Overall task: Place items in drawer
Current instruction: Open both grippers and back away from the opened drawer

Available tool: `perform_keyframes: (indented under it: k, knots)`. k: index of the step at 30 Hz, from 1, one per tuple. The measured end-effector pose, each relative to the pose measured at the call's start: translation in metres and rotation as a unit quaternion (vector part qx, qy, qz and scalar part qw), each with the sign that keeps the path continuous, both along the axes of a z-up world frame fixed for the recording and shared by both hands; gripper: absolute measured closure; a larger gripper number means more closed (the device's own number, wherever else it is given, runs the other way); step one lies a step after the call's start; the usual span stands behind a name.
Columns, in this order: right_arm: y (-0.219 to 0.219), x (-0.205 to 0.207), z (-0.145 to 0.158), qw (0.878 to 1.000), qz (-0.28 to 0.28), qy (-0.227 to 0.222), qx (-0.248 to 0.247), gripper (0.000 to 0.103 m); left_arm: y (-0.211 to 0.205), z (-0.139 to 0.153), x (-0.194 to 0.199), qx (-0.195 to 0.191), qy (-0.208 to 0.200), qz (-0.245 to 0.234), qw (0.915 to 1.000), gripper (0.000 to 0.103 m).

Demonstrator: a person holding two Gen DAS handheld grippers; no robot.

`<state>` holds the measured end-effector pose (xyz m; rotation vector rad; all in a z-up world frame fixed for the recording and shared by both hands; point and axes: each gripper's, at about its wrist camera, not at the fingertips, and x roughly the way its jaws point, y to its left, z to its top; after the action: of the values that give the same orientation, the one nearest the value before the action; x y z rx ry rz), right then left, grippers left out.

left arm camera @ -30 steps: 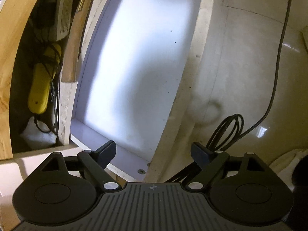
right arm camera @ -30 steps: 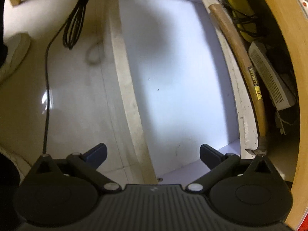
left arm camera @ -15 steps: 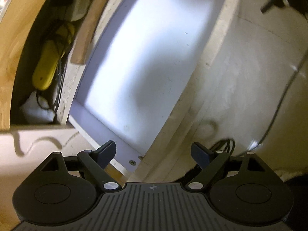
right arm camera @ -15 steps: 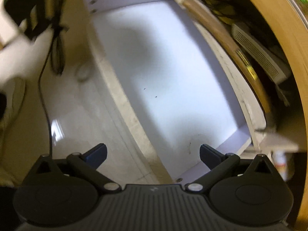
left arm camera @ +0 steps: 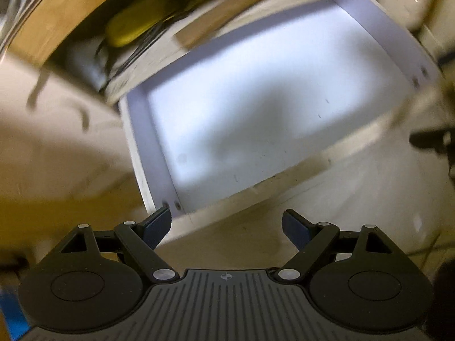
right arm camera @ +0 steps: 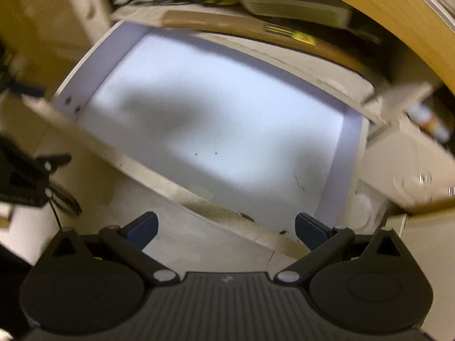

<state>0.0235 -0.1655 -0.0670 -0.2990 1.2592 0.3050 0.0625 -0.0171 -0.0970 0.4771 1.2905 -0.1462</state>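
1. Clutter behind the drawer (left arm camera: 256, 99): yellow object (left arm camera: 136, 25), wooden handle (right arm camera: 241, 28), white box (right arm camera: 295, 8).
2. Drawer stands pulled out over pale floor (right arm camera: 176, 227), white bottom bare.
3. Left gripper (left arm camera: 226, 226) and right gripper (right arm camera: 226, 227): fingers spread, holding nothing.

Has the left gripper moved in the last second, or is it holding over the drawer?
Yes. The left gripper, open and empty, has swung round: the drawer ran up the view before and now lies tilted across it.
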Motion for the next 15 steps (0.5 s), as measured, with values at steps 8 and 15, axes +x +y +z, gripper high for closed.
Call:
perform_keyframes:
  k: [8,15]
  knots:
    - [-0.019,0.008,0.001,0.992,-0.117,0.006,0.046,0.000,0.017,0.017,0.005,-0.095,-0.035,0.114,0.9883,0.017]
    - [-0.032,0.018,-0.011,0.979,-0.191,0.018,0.072,0.000,0.025,0.016,0.007,-0.138,-0.030,0.184,0.9727,0.017]
